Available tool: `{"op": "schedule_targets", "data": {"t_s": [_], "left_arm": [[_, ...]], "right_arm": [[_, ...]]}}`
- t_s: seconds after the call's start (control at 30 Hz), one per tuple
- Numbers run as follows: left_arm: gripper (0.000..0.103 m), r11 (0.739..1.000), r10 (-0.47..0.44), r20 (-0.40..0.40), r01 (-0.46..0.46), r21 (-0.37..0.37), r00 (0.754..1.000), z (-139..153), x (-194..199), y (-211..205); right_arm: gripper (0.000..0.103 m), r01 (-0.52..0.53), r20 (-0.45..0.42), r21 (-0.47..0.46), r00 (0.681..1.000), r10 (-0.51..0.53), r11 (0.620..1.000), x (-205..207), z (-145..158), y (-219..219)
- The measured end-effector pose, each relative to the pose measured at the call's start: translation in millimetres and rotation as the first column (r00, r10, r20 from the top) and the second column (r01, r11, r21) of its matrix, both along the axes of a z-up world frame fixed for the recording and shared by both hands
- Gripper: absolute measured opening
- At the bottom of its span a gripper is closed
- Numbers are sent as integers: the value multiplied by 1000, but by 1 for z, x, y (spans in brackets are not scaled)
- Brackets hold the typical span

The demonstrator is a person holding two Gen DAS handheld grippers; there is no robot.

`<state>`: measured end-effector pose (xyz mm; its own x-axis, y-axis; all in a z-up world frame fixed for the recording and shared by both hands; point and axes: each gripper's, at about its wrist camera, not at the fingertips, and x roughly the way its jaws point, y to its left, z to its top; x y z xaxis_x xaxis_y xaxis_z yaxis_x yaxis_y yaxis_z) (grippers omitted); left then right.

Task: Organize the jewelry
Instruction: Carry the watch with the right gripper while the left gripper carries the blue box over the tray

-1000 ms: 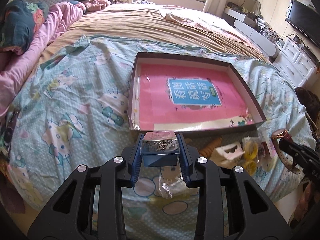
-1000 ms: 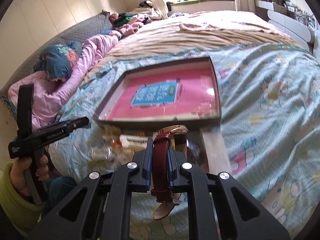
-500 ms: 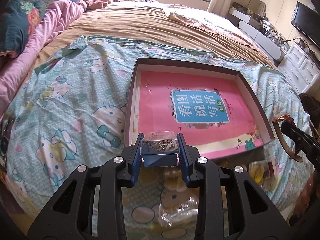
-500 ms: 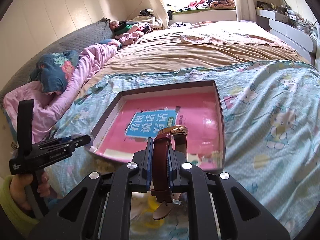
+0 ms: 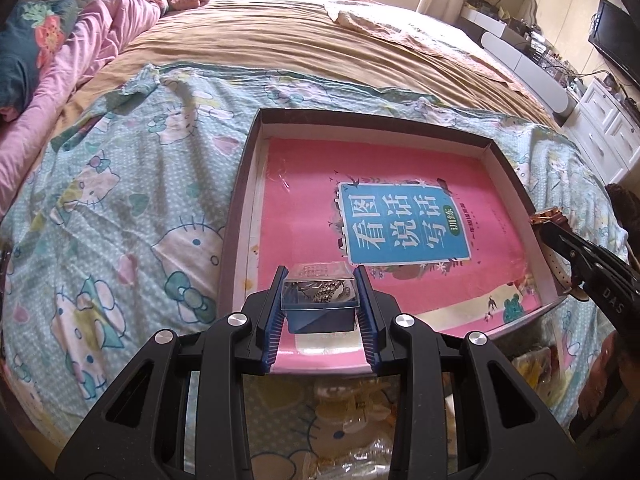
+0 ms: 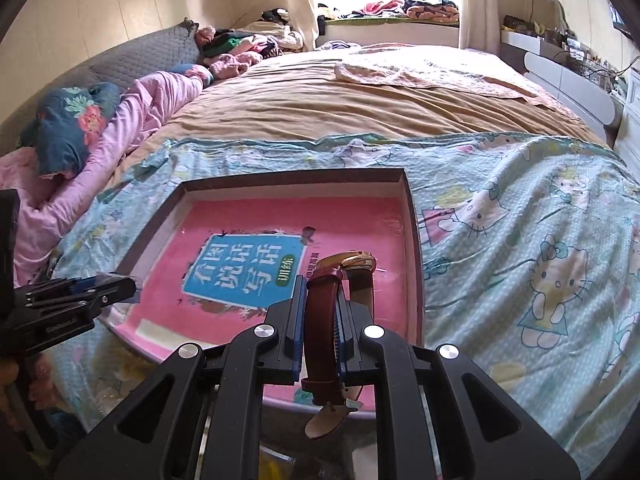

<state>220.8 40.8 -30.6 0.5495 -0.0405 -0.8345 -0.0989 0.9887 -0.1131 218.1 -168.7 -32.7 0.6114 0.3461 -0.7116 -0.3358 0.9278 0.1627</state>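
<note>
A shallow dark-rimmed box (image 5: 496,148) with a pink book cover (image 5: 304,200) lining its floor lies on the bed; it also shows in the right wrist view (image 6: 412,216). My left gripper (image 5: 319,304) is shut on a small clear-lidded blue case (image 5: 319,300) holding jewelry, above the box's near edge. My right gripper (image 6: 318,312) is shut on a wristwatch with a dark red leather strap (image 6: 320,320) and gold case (image 6: 354,260), above the box's near right part. The right gripper and watch show at the right of the left wrist view (image 5: 560,240).
A Hello Kitty sheet (image 5: 112,208) covers the near bed, with a tan blanket (image 5: 304,40) beyond. Loose clear bags and trinkets (image 5: 352,420) lie on the sheet below the left gripper. Pink bedding (image 6: 132,120) lies at the left, white drawers (image 5: 608,132) at the right.
Both grippers have moved forward and up with their loads. They were over the sheet in front of the box and now hang over its near edge.
</note>
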Motion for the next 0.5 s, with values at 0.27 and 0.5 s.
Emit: {"op": "schedule_targets", "data": {"t_s": [0.27,0.5], "left_arm": [[25,1000,-5,-13,6,6,1000,-6,9,-3],[25,1000,-13,-21,13,5,1000,-11,15,-5]], "right_arm": [[12,24,-40,-22,999,-24,999,16,-18,-1],[21,29,-68,0,997,-29,1000,16,-24,-3]]}}
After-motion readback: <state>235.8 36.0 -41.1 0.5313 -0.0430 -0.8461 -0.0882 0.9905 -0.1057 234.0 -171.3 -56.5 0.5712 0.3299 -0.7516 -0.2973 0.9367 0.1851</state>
